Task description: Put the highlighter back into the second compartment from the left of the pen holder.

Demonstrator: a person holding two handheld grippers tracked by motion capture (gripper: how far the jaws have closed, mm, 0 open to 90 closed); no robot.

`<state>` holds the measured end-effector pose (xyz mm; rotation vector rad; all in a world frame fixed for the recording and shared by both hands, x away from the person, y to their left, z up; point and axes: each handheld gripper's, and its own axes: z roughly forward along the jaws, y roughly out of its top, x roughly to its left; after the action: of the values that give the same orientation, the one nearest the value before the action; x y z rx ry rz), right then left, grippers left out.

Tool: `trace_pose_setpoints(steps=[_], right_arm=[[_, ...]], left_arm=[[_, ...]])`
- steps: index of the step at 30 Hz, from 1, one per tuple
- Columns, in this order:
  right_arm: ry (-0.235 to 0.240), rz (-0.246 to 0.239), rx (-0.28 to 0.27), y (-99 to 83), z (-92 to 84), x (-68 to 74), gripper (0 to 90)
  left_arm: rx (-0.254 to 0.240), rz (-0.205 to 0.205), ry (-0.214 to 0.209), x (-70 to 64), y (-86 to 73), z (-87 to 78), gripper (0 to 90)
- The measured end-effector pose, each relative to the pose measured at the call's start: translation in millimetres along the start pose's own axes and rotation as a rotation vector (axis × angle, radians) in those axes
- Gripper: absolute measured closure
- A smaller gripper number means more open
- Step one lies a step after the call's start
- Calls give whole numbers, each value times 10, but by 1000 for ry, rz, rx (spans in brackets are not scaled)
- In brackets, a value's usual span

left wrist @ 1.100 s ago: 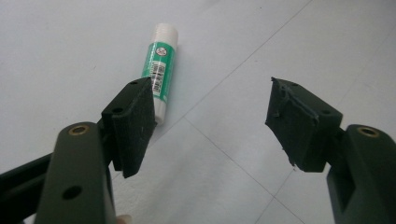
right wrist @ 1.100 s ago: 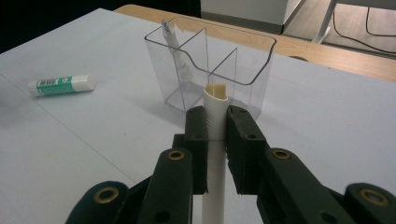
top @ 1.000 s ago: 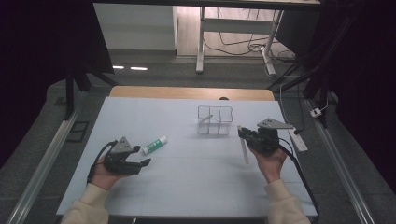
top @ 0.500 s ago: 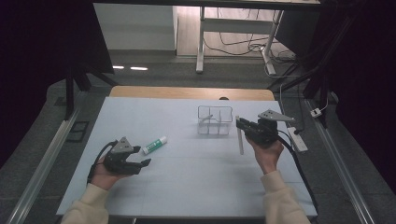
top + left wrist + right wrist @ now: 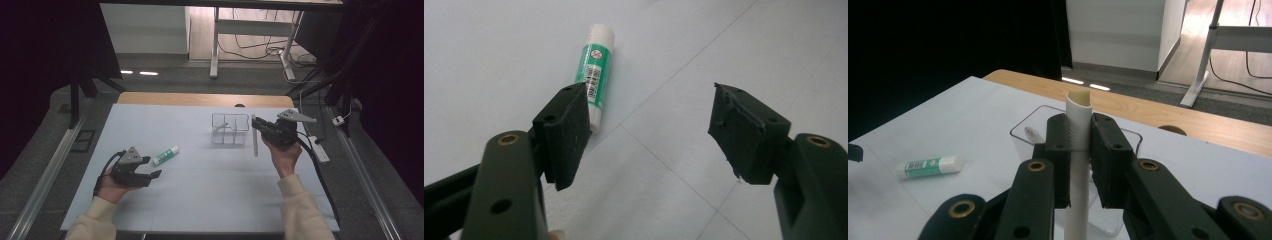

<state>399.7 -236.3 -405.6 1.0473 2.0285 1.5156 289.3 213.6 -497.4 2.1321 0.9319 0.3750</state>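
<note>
My right gripper [image 5: 256, 125] [image 5: 1080, 135] is shut on a thin white tube [image 5: 255, 144] [image 5: 1078, 150] that hangs upright, just right of a clear plastic organizer [image 5: 229, 129] [image 5: 1030, 131] with compartments. A small white item lies inside the organizer. A green and white glue stick [image 5: 165, 155] [image 5: 596, 70] [image 5: 930, 166] lies on the white table [image 5: 200, 190]. My left gripper [image 5: 156, 174] [image 5: 649, 135] rests low at the table's left, open, with the glue stick just beyond its left jaw and nothing between the pads.
A power strip [image 5: 318, 149] lies near the table's right edge. The wooden far edge [image 5: 200, 99] has a round hole [image 5: 240, 105]. Beyond the table stand a desk frame with cables on the floor.
My right gripper has lifted the white tube and carried it left, closer to the organizer. The left gripper and the glue stick have stayed put.
</note>
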Motion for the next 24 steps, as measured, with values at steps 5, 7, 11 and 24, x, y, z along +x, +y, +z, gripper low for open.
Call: trace_pose_setpoints(steps=[5, 7, 11, 24], right_arm=[[-7, -7, -9, 66, 51, 14, 782], [-8, -6, -13, 90, 73, 17, 782], [-12, -11, -21, 137, 113, 21, 782], [-28, -12, -45, 273, 201, 4, 782]], left_arm=[[4, 3, -6, -4, 3, 6, 322], [3, 3, -7, -4, 4, 6, 322], [1, 0, -8, 1, 2, 4, 322], [0, 0, -9, 4, 2, 5, 322]])
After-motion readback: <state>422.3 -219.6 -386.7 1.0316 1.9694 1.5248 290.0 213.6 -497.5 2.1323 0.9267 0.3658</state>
